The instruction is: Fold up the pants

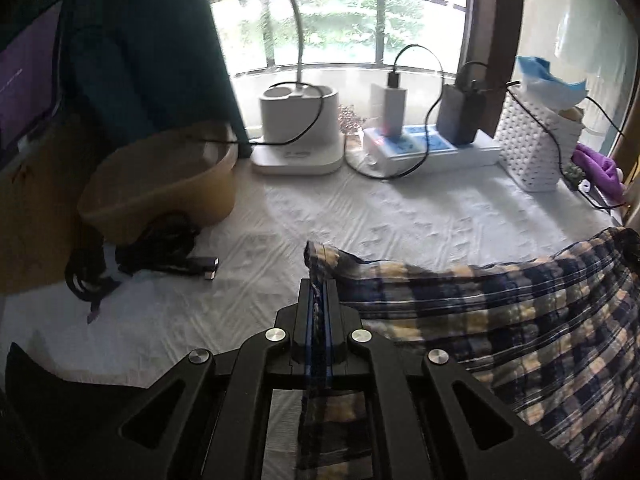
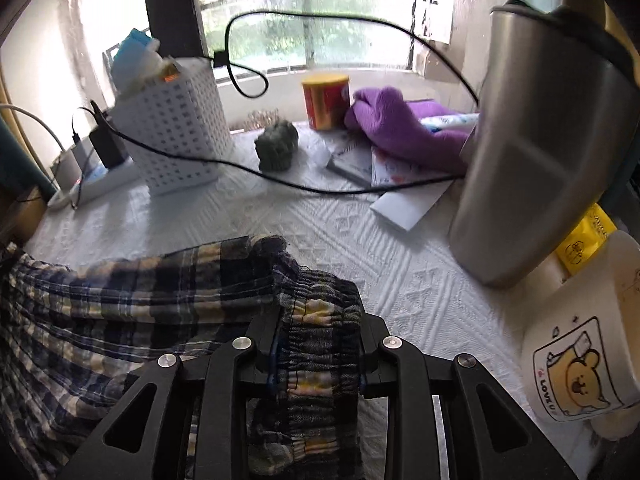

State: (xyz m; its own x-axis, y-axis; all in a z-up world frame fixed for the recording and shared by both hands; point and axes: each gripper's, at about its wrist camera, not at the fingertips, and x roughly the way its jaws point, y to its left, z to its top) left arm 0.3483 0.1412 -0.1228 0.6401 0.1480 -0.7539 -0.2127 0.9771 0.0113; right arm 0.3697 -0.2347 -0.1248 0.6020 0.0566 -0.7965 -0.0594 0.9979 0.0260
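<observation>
The pants [image 1: 520, 320] are plaid, navy, yellow and white, held over a white textured table cover [image 1: 400, 216]. My left gripper [image 1: 319, 292] is shut on a thin edge of the fabric, which stretches away to the right. In the right wrist view my right gripper [image 2: 318, 316] is shut on a thick gathered bunch of the pants [image 2: 120, 300], the elastic waistband, with the cloth spreading to the left over the cover.
A tan basin [image 1: 160, 184], black cables [image 1: 140, 260], a white appliance [image 1: 298, 132] and a power strip [image 1: 420, 148] stand at the back. A white perforated basket [image 2: 176, 136], steel kettle [image 2: 540, 152], purple cloth [image 2: 400, 124], red can [image 2: 326, 100] and bear mug [image 2: 576, 344] crowd the right side.
</observation>
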